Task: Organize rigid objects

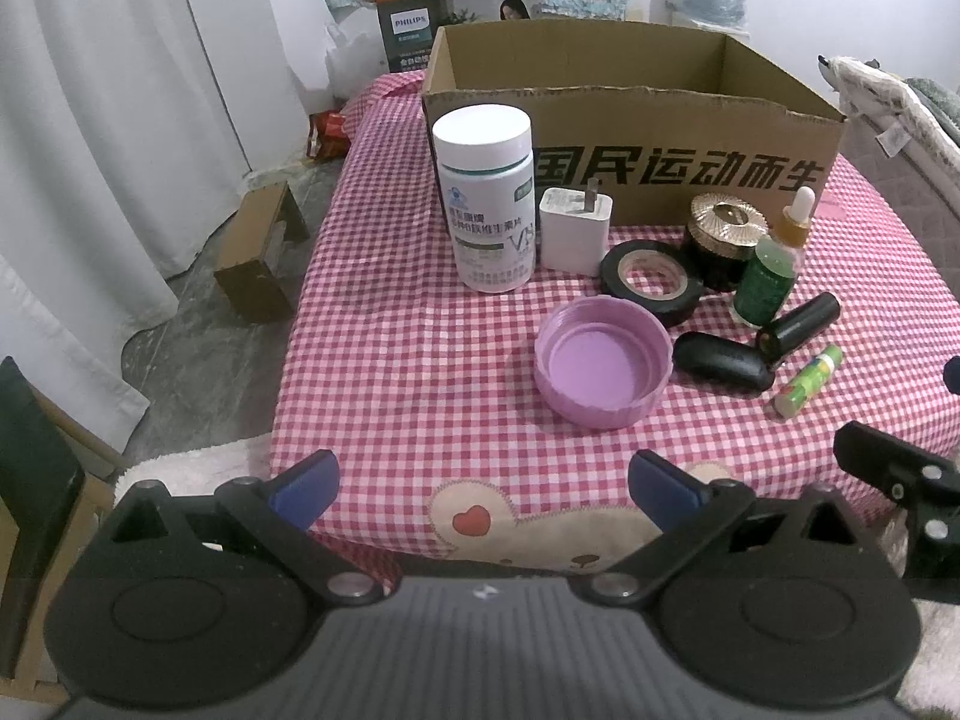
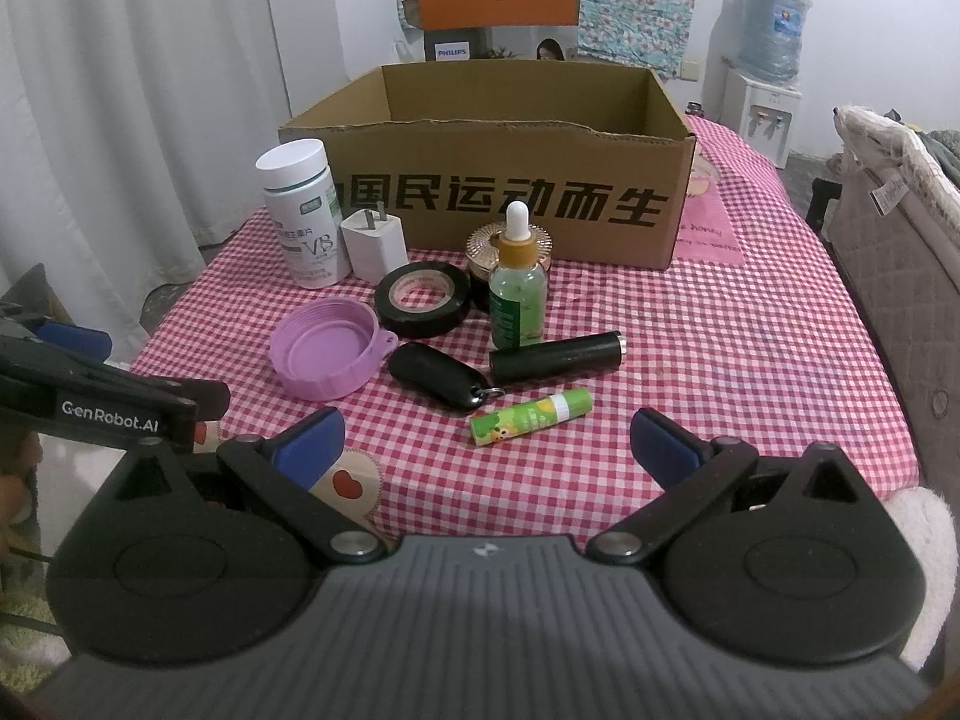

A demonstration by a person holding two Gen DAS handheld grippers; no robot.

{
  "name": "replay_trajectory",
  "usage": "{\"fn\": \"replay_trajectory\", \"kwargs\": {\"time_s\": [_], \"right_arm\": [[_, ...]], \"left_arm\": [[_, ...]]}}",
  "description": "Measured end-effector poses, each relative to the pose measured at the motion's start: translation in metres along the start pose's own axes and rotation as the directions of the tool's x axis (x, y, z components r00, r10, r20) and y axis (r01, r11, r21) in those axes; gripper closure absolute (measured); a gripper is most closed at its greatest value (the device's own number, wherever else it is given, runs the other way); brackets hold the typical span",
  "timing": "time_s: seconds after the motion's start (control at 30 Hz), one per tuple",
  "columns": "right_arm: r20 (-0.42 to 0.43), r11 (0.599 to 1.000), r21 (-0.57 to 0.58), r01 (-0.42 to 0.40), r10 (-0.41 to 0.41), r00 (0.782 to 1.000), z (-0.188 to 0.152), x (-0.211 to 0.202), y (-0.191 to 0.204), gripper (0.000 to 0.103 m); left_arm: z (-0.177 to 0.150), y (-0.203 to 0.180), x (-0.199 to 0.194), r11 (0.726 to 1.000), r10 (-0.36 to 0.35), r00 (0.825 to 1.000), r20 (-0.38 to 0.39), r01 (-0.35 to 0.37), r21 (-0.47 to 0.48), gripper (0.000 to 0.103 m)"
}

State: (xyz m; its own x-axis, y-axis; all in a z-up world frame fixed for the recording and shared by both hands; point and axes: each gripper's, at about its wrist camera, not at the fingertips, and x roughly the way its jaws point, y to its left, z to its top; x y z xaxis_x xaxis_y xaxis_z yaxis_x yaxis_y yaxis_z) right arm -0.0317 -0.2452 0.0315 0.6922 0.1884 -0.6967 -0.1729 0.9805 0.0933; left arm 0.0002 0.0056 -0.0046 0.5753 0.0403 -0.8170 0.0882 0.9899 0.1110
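Small objects lie on a pink checked tablecloth [image 1: 390, 372] before an open cardboard box [image 1: 630, 120]: a white pill bottle [image 1: 485, 204], a white charger [image 1: 575, 229], black tape roll [image 1: 651, 279], purple lid [image 1: 603, 360], gold-lidded jar [image 1: 723, 240], green dropper bottle [image 2: 517, 294], black key fob [image 2: 438, 373], black cylinder [image 2: 555, 357] and green tube [image 2: 531, 411]. My left gripper [image 1: 483, 489] is open and empty near the table's front edge. My right gripper [image 2: 486, 447] is open and empty just in front of the green tube.
The box [image 2: 510, 138] shows no contents from here. White curtains [image 1: 90, 120] hang at left, a small brown box [image 1: 258, 252] lies on the floor, and a quilted chair [image 2: 894, 228] stands at right. The left gripper's body [image 2: 90, 396] shows at the right view's left edge.
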Motion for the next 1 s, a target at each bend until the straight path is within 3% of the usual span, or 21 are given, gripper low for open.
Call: {"fn": "replay_trajectory", "kwargs": {"time_s": [0.63, 0.83, 1.0], "right_arm": [[0.007, 1.000, 0.021, -0.004, 0.004, 1.000, 0.001, 0.005, -0.002, 0.001], [0.029, 0.998, 0.068, -0.007, 0.005, 1.000, 0.000, 0.007, -0.017, 0.001], [0.086, 0.985, 0.158, -0.067, 0.053, 0.995, 0.004, 0.004, -0.041, 0.001]], "left_arm": [[0.003, -0.003, 0.008, 0.999, -0.036, 0.999, -0.011, 0.037, 0.010, 0.000], [0.007, -0.004, 0.010, 0.986, -0.162, 0.987, 0.017, 0.161, 0.030, 0.000], [0.014, -0.003, 0.016, 0.954, -0.299, 0.952, 0.067, 0.297, 0.034, 0.000]]}}
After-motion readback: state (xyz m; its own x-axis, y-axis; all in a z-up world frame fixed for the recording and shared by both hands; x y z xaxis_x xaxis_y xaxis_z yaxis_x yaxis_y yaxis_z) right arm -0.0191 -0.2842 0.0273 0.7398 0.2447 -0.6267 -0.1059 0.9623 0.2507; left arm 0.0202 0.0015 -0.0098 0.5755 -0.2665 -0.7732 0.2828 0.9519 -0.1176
